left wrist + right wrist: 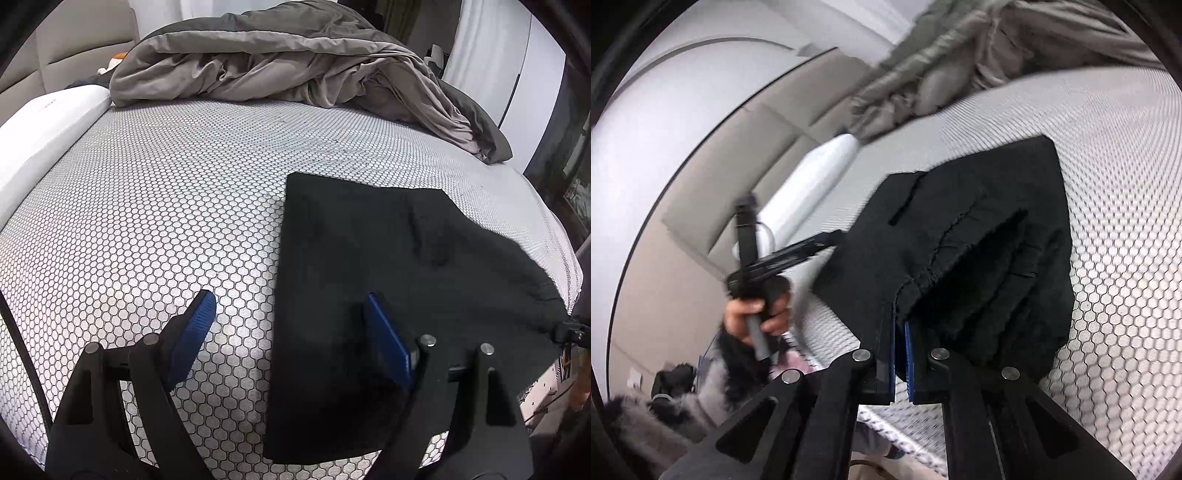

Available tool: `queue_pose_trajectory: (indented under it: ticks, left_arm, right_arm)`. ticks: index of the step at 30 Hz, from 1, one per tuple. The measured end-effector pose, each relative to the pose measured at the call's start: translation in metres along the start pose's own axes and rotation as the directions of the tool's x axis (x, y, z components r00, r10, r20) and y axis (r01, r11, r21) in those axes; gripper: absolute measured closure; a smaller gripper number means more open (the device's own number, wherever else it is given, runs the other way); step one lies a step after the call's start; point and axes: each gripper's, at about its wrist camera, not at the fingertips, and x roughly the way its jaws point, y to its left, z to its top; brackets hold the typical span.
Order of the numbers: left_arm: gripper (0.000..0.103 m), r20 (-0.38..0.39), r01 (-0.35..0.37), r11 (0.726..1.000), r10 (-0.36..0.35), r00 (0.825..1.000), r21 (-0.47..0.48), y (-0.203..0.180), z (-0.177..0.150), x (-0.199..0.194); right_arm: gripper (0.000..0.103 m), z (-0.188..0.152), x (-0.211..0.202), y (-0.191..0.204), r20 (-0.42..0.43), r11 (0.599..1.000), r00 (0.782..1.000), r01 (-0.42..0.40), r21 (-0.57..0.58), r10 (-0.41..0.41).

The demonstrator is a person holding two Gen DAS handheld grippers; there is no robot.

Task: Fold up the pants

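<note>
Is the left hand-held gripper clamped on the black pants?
No, the left hand-held gripper is wide open above the pants, gripping nothing.

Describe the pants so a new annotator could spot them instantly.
Start at the bed, covered in a white sheet with a dark honeycomb pattern, a crumpled grey duvet heaped at its far end. The pants lie on the near right part of the sheet, partly folded. They are the only black fabric there, and the right gripper pinches their edge.
</note>
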Motion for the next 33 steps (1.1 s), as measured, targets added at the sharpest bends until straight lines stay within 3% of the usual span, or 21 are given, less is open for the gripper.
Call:
queue_pose_trajectory:
  ticks: [2,4,7,9,10,11,12,13,14,16,18,20,22,24,25,27,29,31,33]
  left_arm:
    - [0.023,-0.011,-0.006,1.0,0.006,1.0,-0.002,0.001,-0.001,0.003]
    - [0.023,-0.024,-0.007,1.0,0.007,1.0,-0.001,0.002,-0.002,0.006]
    - [0.023,-0.045,-0.002,1.0,0.002,0.999,0.007,0.001,-0.003,0.011]
    - [0.023,-0.058,0.007,1.0,-0.006,0.998,0.021,0.0,-0.004,0.013]
    - [0.023,-0.065,0.013,1.0,-0.011,0.998,0.026,-0.001,-0.005,0.015]
    - [0.023,-0.076,0.018,0.999,-0.016,0.997,0.03,-0.001,-0.007,0.017]
    - [0.023,-0.091,0.029,0.999,-0.026,0.996,0.029,0.0,-0.008,0.02]
    - [0.023,-0.109,0.043,0.999,-0.04,0.993,0.026,0.0,-0.01,0.022]
    - [0.023,-0.139,0.068,0.997,-0.065,0.988,0.02,0.0,-0.013,0.024]
    - [0.035,-0.173,0.121,0.993,-0.117,0.978,0.011,-0.002,-0.017,0.024]
    - [0.038,-0.201,0.174,0.985,-0.167,0.965,0.016,-0.009,-0.025,0.02]
    - [0.037,-0.216,0.157,0.984,-0.135,0.967,0.085,-0.019,-0.033,0.014]
    - [0.037,-0.212,0.157,0.98,-0.129,0.969,0.12,-0.024,-0.037,0.006]
    - [0.037,-0.145,0.098,0.987,-0.08,0.986,0.126,-0.023,-0.036,-0.007]
    - [0.037,-0.071,0.023,0.986,-0.011,0.997,0.167,-0.026,-0.034,-0.017]
    - [0.037,0.047,-0.017,0.973,0.006,0.999,0.229,-0.035,-0.033,-0.034]
    - [0.037,0.084,0.078,0.962,-0.104,0.991,0.263,-0.045,-0.035,-0.044]
    - [0.037,0.033,0.185,0.934,-0.204,0.978,0.306,-0.065,-0.04,-0.035]
    - [0.037,-0.029,0.215,0.903,-0.22,0.975,0.371,-0.086,-0.048,-0.016]
  right_arm:
    - [0.099,-0.002,0.006,-0.002,-0.022,0.999,0.999,0.045,-0.011,-0.045]
    - [0.099,-0.008,0.022,-0.015,-0.075,0.989,0.986,0.151,-0.006,-0.151]
    - [0.099,-0.011,0.039,-0.023,-0.142,0.989,0.979,0.149,0.004,-0.147]
    - [0.095,-0.007,0.032,-0.017,-0.126,0.991,0.983,0.134,-0.006,-0.134]
    - [0.09,-0.005,0.025,-0.014,-0.1,0.993,0.988,0.119,-0.01,-0.119]
    - [0.076,-0.003,0.019,-0.014,-0.073,0.993,0.99,0.121,-0.008,-0.121]
    - [0.066,0.001,0.01,-0.015,-0.018,0.989,0.989,0.149,0.008,-0.149]
    - [0.046,0.003,0.005,-0.02,0.024,0.981,0.981,0.193,0.03,-0.194]
    - [0.042,0.005,0.004,-0.027,0.048,0.967,0.967,0.247,0.066,-0.25]
    - [0.042,0.006,0.016,-0.04,0.018,0.955,0.96,0.275,0.112,-0.278]
    - [0.042,0.008,0.029,-0.051,-0.008,0.942,0.952,0.303,0.146,-0.305]
    - [0.042,0.013,0.027,-0.053,0.004,0.936,0.945,0.322,0.14,-0.326]
    - [0.042,0.02,0.018,-0.044,0.057,0.924,0.925,0.369,0.105,-0.376]
    - [0.042,0.024,0.012,-0.031,0.104,0.917,0.912,0.393,0.065,-0.398]
    - [0.042,0.025,0.013,-0.018,0.131,0.917,0.908,0.399,0.03,-0.399]
    - [0.042,0.026,0.022,0.004,0.149,0.919,0.912,0.393,-0.046,-0.382]
    - [0.042,0.025,0.043,0.03,0.15,0.919,0.923,0.374,-0.126,-0.355]
    - [0.042,0.023,0.073,0.056,0.142,0.911,0.932,0.356,-0.208,-0.333]
    - [0.042,0.021,0.104,0.066,0.097,0.903,0.935,0.354,-0.244,-0.341]
